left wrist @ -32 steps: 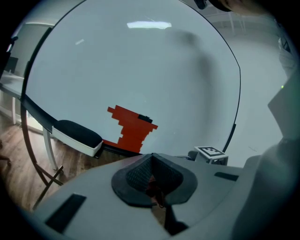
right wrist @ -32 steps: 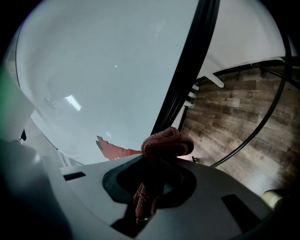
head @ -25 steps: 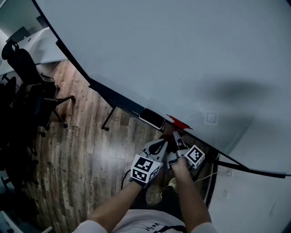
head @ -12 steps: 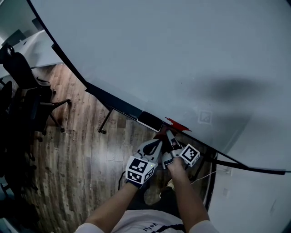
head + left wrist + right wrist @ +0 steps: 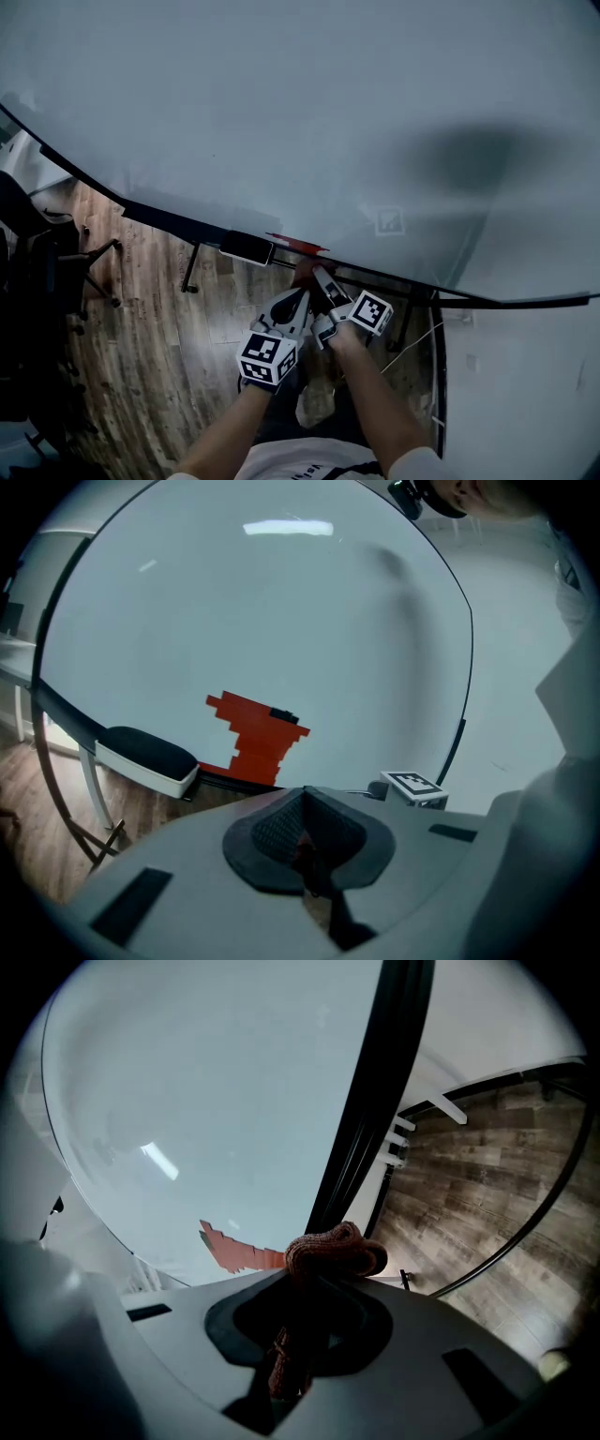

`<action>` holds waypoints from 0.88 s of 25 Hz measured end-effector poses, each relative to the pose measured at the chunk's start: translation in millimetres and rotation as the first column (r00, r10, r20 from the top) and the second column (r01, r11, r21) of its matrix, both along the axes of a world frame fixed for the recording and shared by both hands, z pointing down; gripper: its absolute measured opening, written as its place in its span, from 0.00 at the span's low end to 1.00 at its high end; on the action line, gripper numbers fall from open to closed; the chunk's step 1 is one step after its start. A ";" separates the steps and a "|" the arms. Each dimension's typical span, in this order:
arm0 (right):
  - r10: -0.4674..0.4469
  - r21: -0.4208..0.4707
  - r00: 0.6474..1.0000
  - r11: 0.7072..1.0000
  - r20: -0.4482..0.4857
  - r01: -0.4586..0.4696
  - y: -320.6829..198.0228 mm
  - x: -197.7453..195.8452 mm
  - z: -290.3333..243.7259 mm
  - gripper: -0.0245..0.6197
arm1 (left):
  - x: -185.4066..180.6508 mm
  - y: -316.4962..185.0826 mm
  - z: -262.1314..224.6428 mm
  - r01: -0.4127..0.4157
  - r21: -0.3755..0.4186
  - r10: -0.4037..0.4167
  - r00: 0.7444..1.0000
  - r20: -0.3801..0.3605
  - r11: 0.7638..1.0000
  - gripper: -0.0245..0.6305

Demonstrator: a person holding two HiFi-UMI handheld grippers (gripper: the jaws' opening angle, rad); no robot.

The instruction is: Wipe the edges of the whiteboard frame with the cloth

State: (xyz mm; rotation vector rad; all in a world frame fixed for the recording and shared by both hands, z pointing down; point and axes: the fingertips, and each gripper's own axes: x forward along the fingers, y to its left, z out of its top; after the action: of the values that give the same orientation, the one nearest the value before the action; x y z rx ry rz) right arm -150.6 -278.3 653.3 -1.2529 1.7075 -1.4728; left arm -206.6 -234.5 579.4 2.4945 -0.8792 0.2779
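Note:
The whiteboard (image 5: 309, 112) fills most of the head view, its black lower frame (image 5: 487, 302) running below it. My right gripper (image 5: 317, 273) is shut on a reddish-brown knit cloth (image 5: 333, 1247), a wad of which bulges above the jaws (image 5: 314, 1279). It is held up at the black frame edge (image 5: 375, 1101). Close beside it my left gripper (image 5: 301, 294) points at the board's lower edge. Its jaws (image 5: 302, 805) are shut, with only a dark reddish sliver showing in the slit. The cloth (image 5: 305, 271) sits just under the frame.
A black-topped eraser (image 5: 246, 247) lies on the board's ledge, left of a red stepped shape (image 5: 255, 738) on the board. Office chairs (image 5: 47, 281) stand at the left on the wood floor (image 5: 150, 319). A board leg (image 5: 190, 267) and a cable (image 5: 412, 347) are below.
The head view has swung, so the board's lower frame now lies more level. Both grippers stay close together and have shifted left and slightly up, toward the frame beneath the red shape.

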 end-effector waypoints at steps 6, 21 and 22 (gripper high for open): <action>0.041 0.067 0.996 0.997 0.074 -0.046 23.3 44.9 -9.9 0.12 | 50.5 28.3 1.4 -0.063 0.005 0.063 0.998 0.020 0.998 0.05; 0.129 -0.012 0.991 0.992 0.035 -0.129 100.3 168.3 -0.5 0.12 | 161.0 92.2 5.3 -0.155 -0.013 0.155 0.988 0.026 0.988 0.05; 0.136 -0.006 0.990 0.991 0.045 -0.136 104.3 175.5 -2.0 0.12 | 167.9 96.1 4.7 -0.162 -0.012 0.163 0.986 0.026 0.987 0.05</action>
State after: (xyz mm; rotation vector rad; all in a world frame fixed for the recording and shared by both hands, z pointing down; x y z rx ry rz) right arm 25.0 -174.0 651.3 -1.3006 1.5592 -1.4133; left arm -38.7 -138.4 584.1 2.5621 -0.6834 0.3698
